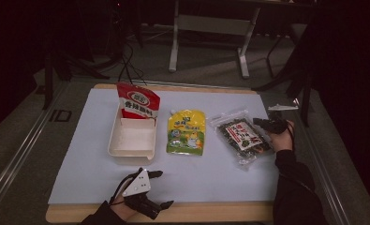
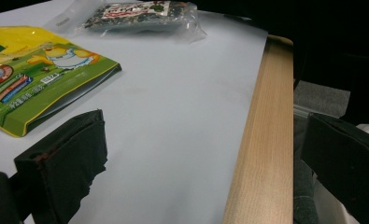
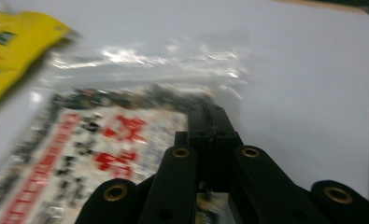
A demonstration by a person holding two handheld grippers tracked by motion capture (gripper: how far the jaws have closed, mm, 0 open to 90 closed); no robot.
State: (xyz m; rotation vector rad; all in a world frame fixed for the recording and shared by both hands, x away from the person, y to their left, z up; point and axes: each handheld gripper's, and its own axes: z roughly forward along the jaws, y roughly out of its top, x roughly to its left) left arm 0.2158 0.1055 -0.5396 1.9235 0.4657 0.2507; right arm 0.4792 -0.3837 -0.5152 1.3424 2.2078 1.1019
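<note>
Three packets are lying on the bench (image 1: 70, 154) in the high view: a red pouch (image 1: 137, 100) standing in the white tray (image 1: 132, 151) at upper left of centre, a yellow pouch (image 1: 187, 131) at centre, and a clear seaweed bag (image 1: 242, 134) at right. We are seeing the left hand-held gripper (image 1: 160, 187) resting at the bottom edge, and the right hand-held gripper (image 1: 263, 123) touching the bag's upper right edge.

From the left gripper view, we are reading its jaws as spread wide and holding nothing, with the yellow pouch (image 2: 37, 74) at upper left.

From the right gripper view, the jaws are looking pressed together over the seaweed bag (image 3: 98, 154), though blur is keeping us from telling whether film is caught. We are judging that a pinch on slick film alone could slip, or drag the bag off the right edge.
</note>
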